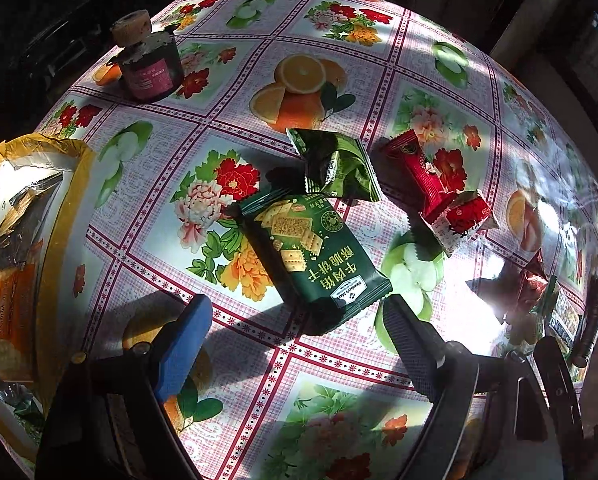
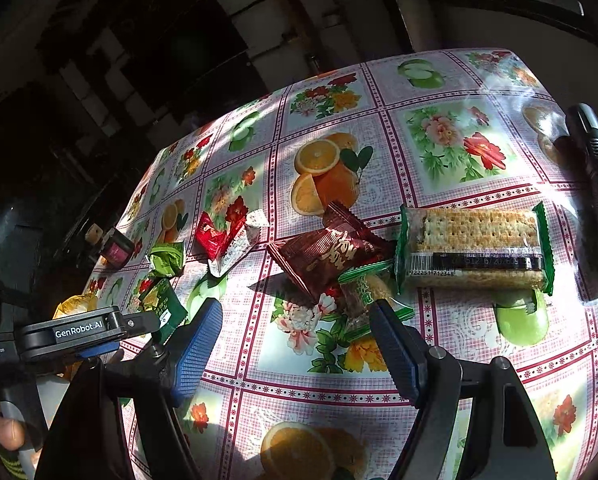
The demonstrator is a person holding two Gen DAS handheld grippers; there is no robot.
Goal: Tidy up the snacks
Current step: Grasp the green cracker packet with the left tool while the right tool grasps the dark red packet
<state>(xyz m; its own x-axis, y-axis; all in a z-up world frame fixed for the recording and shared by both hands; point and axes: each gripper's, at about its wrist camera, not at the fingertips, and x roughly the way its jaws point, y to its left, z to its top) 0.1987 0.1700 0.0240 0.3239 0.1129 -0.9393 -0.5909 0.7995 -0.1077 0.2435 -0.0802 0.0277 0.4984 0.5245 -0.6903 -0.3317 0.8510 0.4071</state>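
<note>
Snacks lie scattered on a glossy oilcloth-covered table (image 1: pixel 299 32) printed with flowers and fruit. Nearest the left gripper (image 1: pixel 299 344) is a dark green flat cracker packet (image 1: pixel 315 252), just beyond its spread, empty fingers. Past it sit a crumpled green pouch (image 1: pixel 339 168) and red wrappers (image 1: pixel 439 184). A yellow-rimmed box (image 1: pixel 31 240) holds packets at the left edge. The right gripper (image 2: pixel 295 344), also released and empty, hovers before a brown foil packet (image 2: pixel 327 256) and a clear cracker sleeve (image 2: pixel 475 240).

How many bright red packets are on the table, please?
2: a red packet right of the small green packet; a second red packet touching it, nearer the camera. None seem hidden.
</note>
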